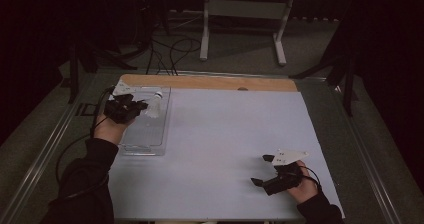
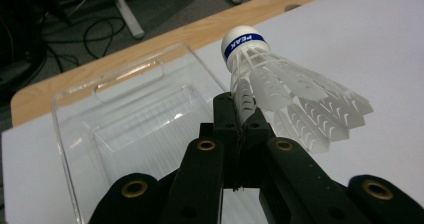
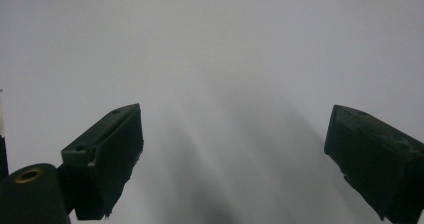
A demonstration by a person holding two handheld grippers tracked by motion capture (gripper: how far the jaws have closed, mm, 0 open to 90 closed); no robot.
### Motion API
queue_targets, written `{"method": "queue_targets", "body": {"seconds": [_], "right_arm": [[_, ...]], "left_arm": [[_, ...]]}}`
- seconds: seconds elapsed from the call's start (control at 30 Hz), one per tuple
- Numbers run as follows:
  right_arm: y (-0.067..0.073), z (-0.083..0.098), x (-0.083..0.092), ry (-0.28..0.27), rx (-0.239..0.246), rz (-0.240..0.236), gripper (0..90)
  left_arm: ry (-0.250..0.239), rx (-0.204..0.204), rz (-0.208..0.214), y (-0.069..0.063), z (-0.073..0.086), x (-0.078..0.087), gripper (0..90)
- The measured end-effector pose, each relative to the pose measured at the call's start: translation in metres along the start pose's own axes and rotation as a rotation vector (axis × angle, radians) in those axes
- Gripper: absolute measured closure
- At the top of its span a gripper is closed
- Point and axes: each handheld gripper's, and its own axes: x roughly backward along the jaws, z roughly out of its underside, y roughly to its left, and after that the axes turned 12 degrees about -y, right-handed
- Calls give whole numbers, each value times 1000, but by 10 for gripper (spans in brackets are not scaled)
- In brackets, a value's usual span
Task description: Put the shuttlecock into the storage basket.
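Dim room, dark edges; white table (image 1: 225,134) softly lit, faint shadows, slight blur.

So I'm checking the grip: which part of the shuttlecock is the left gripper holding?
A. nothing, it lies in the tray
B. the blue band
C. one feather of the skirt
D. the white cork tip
C: in the left gripper view the shut jaws of the left gripper pinch a single feather of the shuttlecock, with the cork and blue band free above the clear tray.
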Motion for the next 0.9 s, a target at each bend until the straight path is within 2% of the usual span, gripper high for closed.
{"method": "queue_targets", "body": {"seconds": [0.2,0.4,0.57,0.63,0.9], "right_arm": [[0,0,0,1,-4,-3,89],[0,0,0,3,-6,-7,89],[0,0,0,-1,-7,-10,89],[0,0,0,0,-6,-9,89],[0,0,1,-3,-5,-9,89]], "left_arm": [[15,11,-34,1,11,-12,895],[28,13,-37,-1,16,-20,896],[51,9,-22,-2,20,-25,896],[63,3,-32,-2,22,-27,896],[81,12,-25,0,28,-33,896]]}}
